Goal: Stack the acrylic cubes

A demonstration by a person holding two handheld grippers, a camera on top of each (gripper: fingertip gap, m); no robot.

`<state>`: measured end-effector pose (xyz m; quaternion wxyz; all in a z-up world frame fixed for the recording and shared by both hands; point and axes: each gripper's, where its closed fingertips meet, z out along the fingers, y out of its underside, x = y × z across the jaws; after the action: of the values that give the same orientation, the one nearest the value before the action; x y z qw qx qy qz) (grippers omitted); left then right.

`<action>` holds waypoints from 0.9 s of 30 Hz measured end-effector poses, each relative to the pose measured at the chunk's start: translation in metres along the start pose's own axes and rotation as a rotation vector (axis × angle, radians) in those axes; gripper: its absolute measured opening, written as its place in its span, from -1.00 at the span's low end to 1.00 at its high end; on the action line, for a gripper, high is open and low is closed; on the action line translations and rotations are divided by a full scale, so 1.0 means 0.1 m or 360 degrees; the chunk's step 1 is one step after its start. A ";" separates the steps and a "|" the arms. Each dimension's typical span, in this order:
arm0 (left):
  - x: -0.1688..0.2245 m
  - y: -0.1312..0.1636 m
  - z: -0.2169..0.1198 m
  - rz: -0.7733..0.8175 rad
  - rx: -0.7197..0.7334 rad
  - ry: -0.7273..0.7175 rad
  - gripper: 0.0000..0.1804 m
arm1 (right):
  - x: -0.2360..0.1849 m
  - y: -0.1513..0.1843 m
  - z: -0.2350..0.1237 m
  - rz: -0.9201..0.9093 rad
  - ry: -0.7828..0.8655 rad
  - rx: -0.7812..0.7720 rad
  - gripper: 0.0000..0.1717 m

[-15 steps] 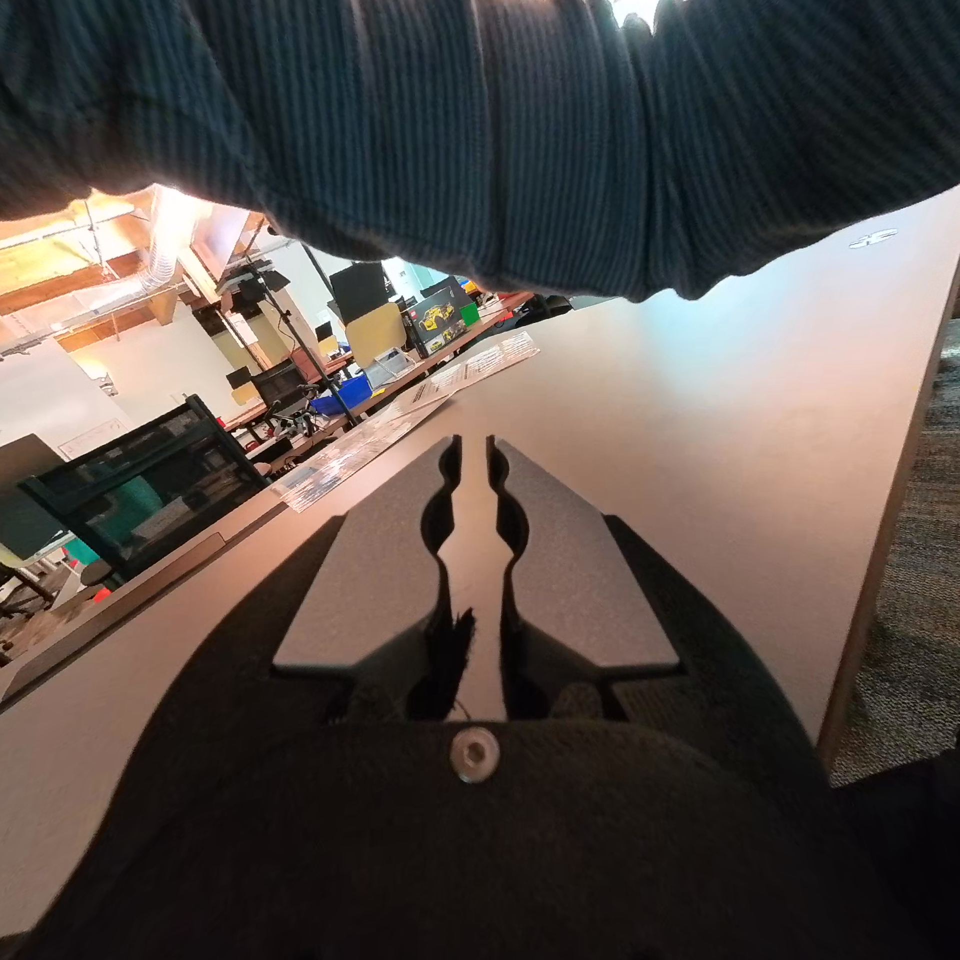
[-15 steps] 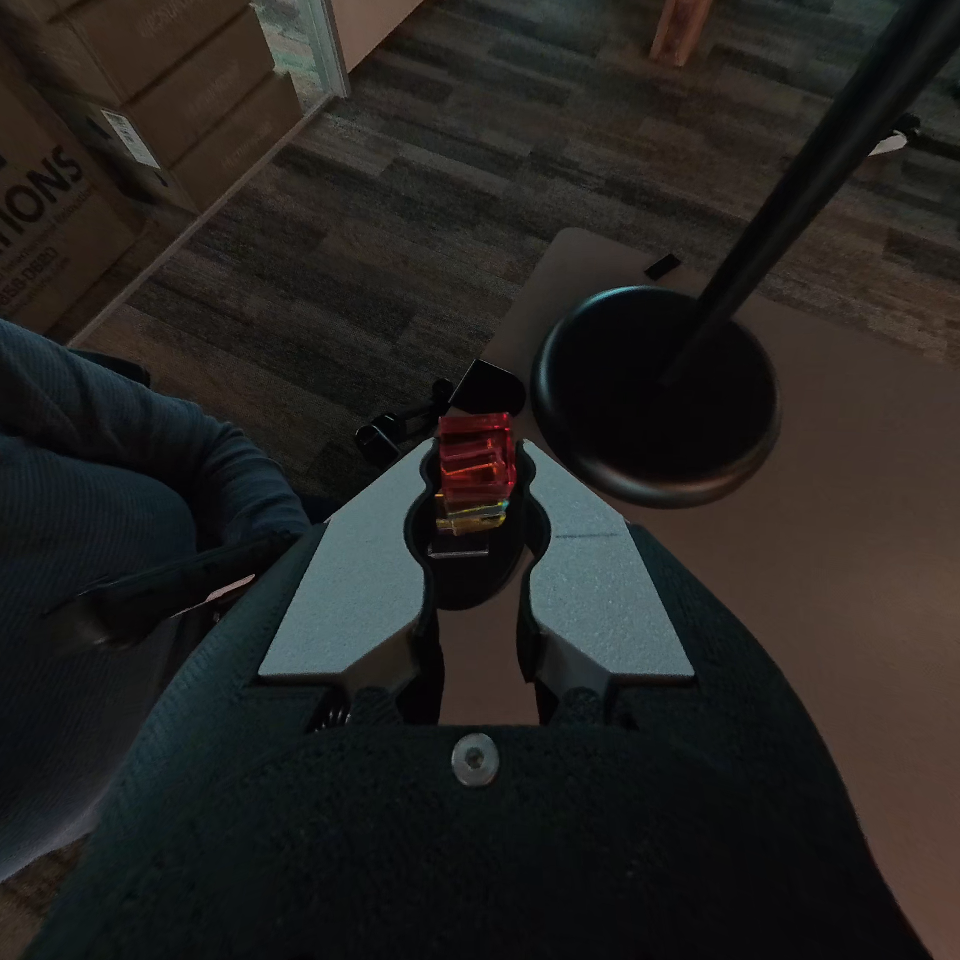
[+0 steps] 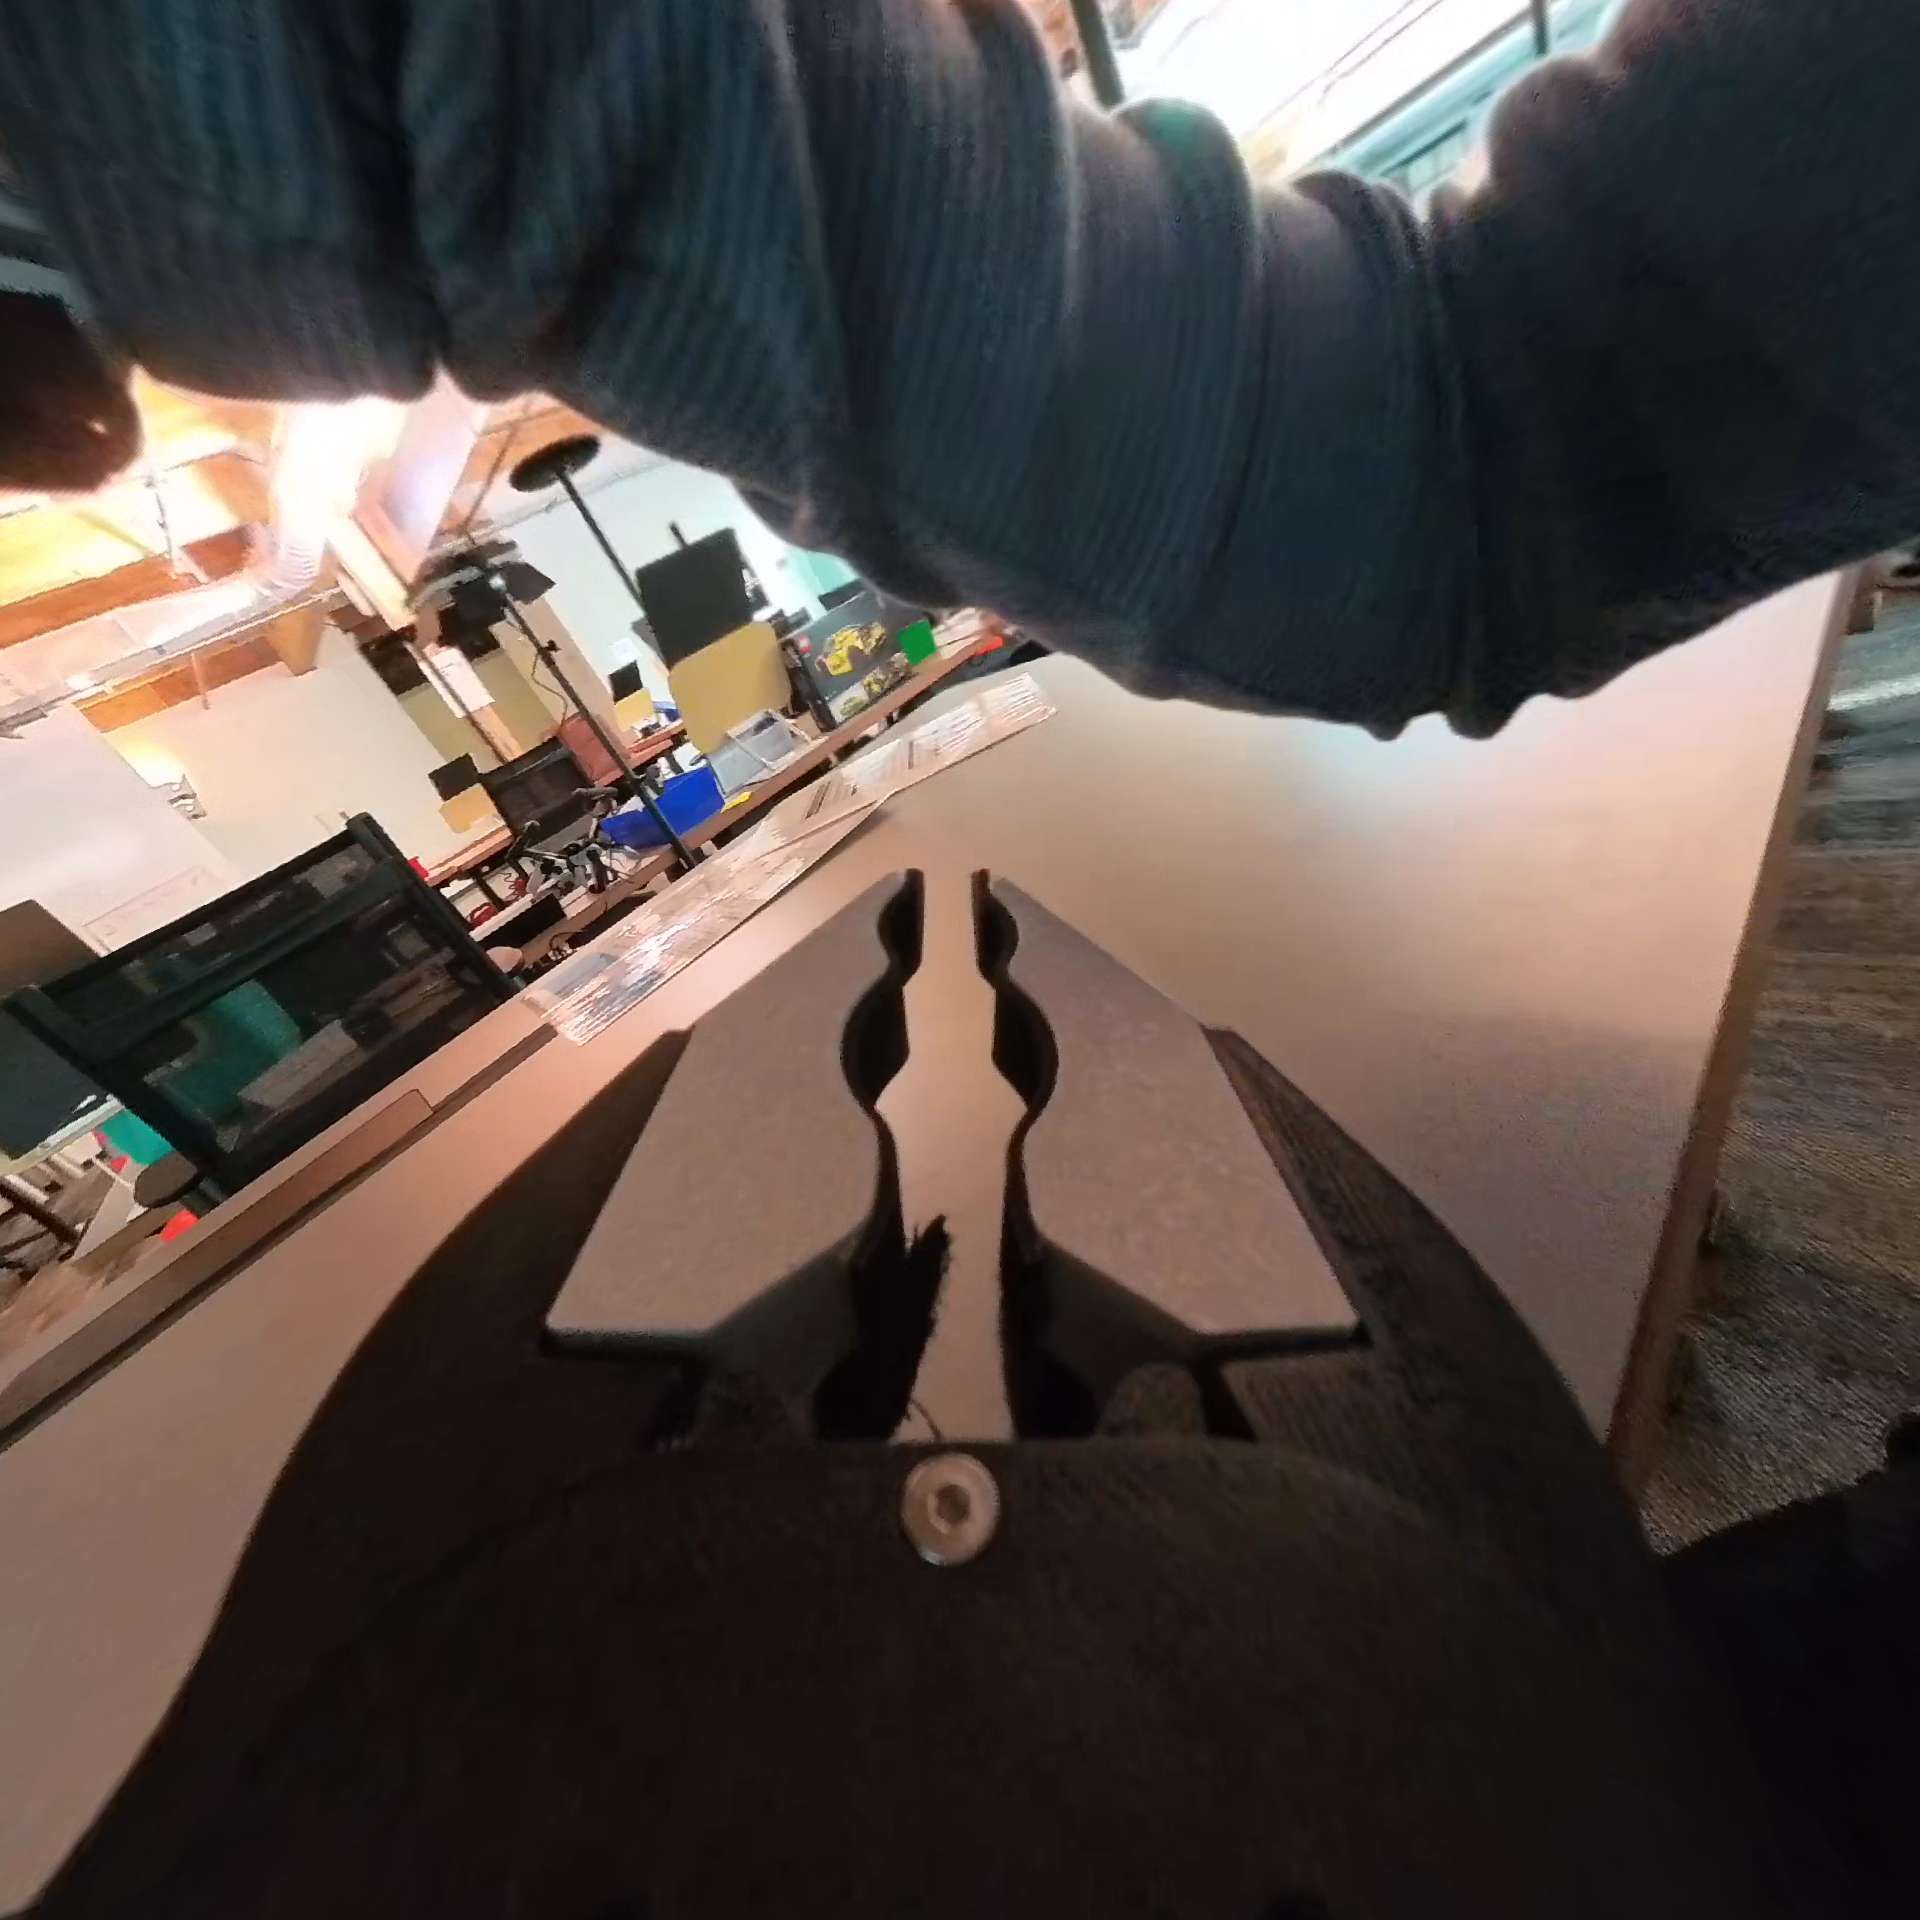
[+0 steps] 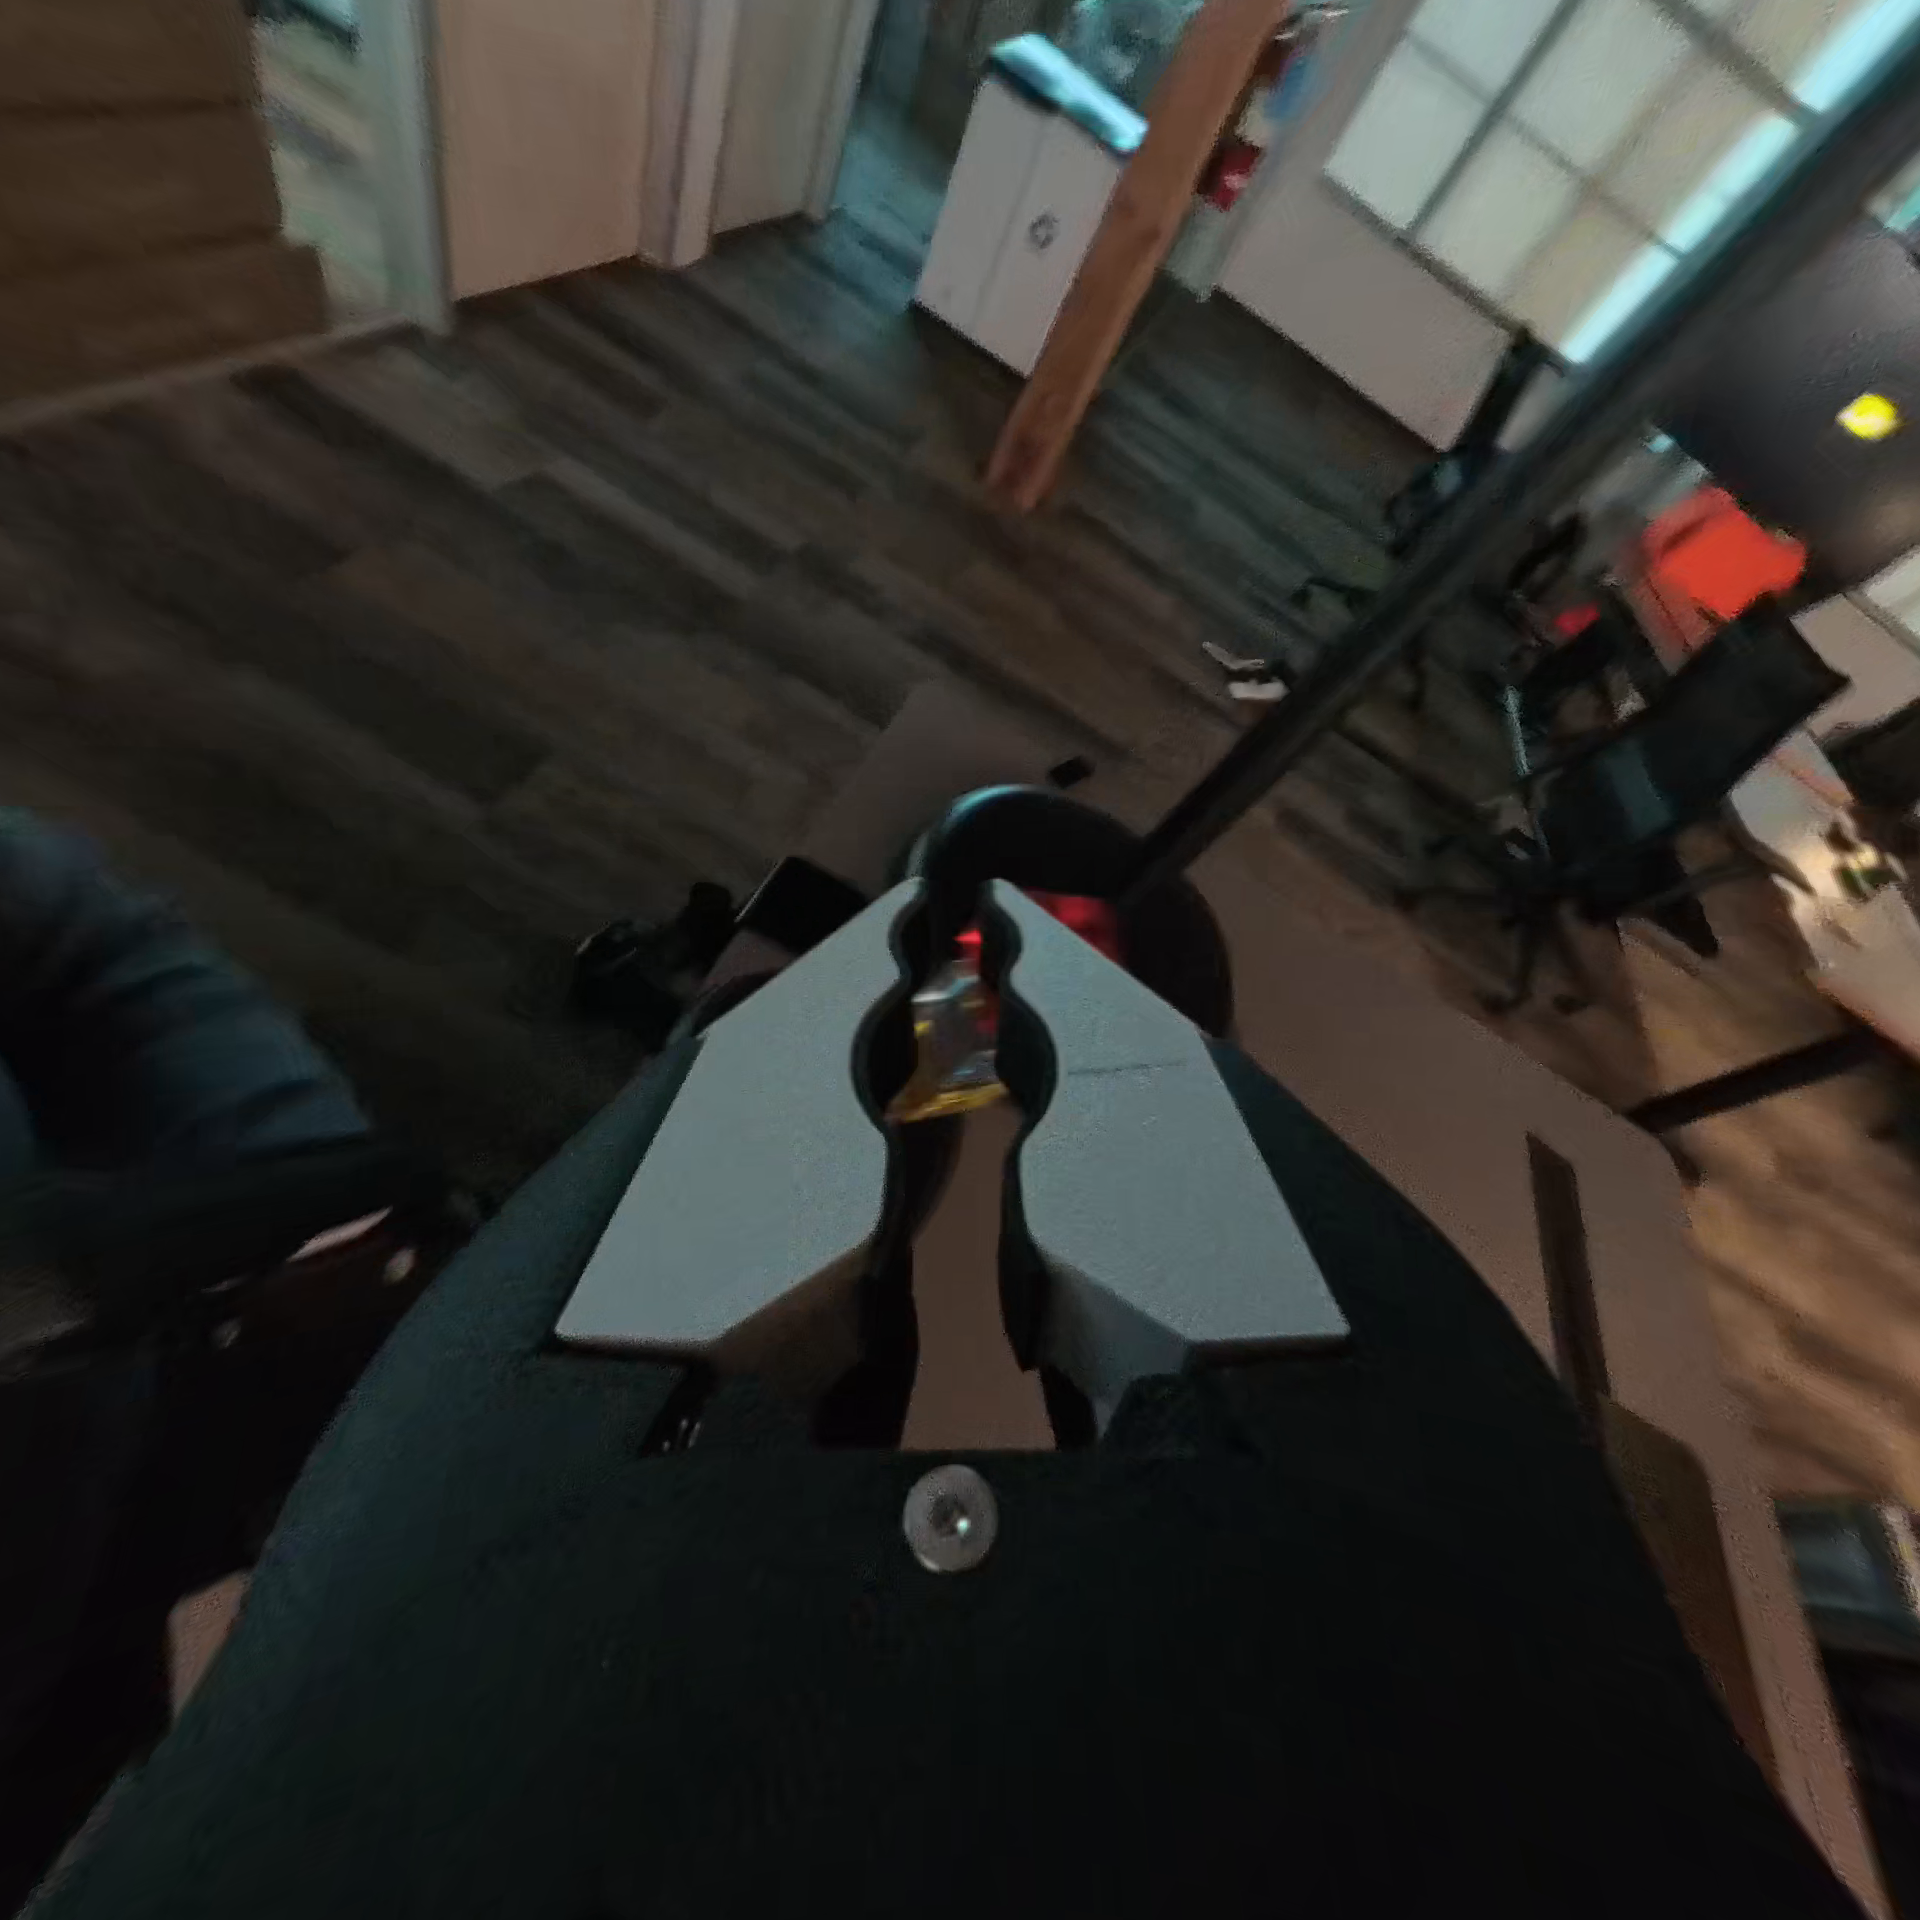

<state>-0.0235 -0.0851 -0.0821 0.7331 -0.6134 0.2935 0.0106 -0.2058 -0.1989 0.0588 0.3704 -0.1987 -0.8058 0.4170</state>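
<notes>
The right tongs (image 4: 951, 914) are closed on a small stack of clear yellow and red tiles (image 4: 951, 1049) – just before the black round stand base (image 4: 1174, 935) near the desk (image 4: 1455, 1143) edge. The left tongs (image 3: 945, 904) stand narrow and bare over the desk (image 3: 1351, 935) – a dark sleeve (image 3: 1039, 364) above.

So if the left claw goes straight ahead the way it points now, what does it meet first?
Probably nothing soon: the left claw points low along the bare table. Printed sheets lie ahead to its left, and a dark sleeve hangs above. Depth is unclear.
</notes>
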 end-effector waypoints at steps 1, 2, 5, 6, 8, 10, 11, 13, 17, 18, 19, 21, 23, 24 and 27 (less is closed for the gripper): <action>0.04 0.00 0.00 0.0019 0.0001 0.0033 -0.92 | -0.18 0.08 0.06 -0.0073 -0.0058 -0.0086 -0.99; 0.09 -0.01 0.01 0.0048 0.0002 0.0067 -0.93 | -0.34 0.20 0.13 -0.0143 -0.0104 -0.0188 -1.00; 0.26 -0.02 0.00 0.0159 0.0016 0.0187 -0.99 | -0.62 0.57 0.35 -0.0420 -0.0141 -0.0449 -1.00; 0.31 -0.02 0.00 0.0193 0.0020 0.0212 -1.00 | -0.67 0.69 0.40 -0.0535 -0.0149 -0.0514 -1.00; 0.36 -0.07 -0.03 0.0267 0.0055 0.0218 -1.00 | -0.73 0.86 0.44 -0.0671 -0.0151 -0.0575 -1.00; 0.39 -0.22 -0.13 0.0290 0.0172 0.0179 -1.00 | -0.79 0.93 0.41 -0.0650 -0.0175 -0.0532 -1.00; 0.40 -0.32 -0.21 0.0225 0.0234 0.0155 -1.00 | -0.79 0.93 0.36 -0.0604 -0.0164 -0.0470 -1.00; 0.42 -0.49 -0.44 0.0078 0.0306 0.0108 -1.00 | -0.74 0.92 0.22 -0.0475 -0.0103 -0.0310 -1.00; -0.22 -0.67 -1.10 0.0061 0.0206 -0.0560 -1.00 | -0.41 1.05 -0.10 -0.0066 0.0275 0.0104 -1.00; -0.43 -0.70 -1.30 0.0004 0.0176 -0.0723 -1.00 | -0.31 1.16 -0.17 0.0079 0.0384 0.0192 -1.00; -0.63 -0.69 -1.50 -0.0081 0.0138 -0.0860 -1.00 | -0.21 1.31 -0.23 0.0208 0.0489 0.0237 -1.00; -0.97 -0.51 -1.79 -0.0257 -0.0073 -0.1053 -1.00 | -0.05 1.67 -0.32 0.0403 0.0680 0.0213 -1.00; -1.21 -0.18 -1.99 -0.0377 -0.0388 -0.1165 -1.00 | 0.03 1.90 -0.41 0.0539 0.0778 0.0211 -1.00; -1.27 -0.04 -2.03 -0.0432 -0.0508 -0.1176 -1.00 | 0.06 1.97 -0.45 0.0592 0.0800 0.0221 -1.00; -1.27 0.26 -2.01 -0.0641 -0.0756 -0.1078 -1.00 | 0.06 2.06 -0.52 0.0729 0.0794 0.0247 -1.00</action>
<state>-0.2225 -0.2171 -0.0641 0.6144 -0.7712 -0.0983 0.1349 -0.1674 -0.0498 -0.0883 0.4668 -0.4416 -0.5909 0.4878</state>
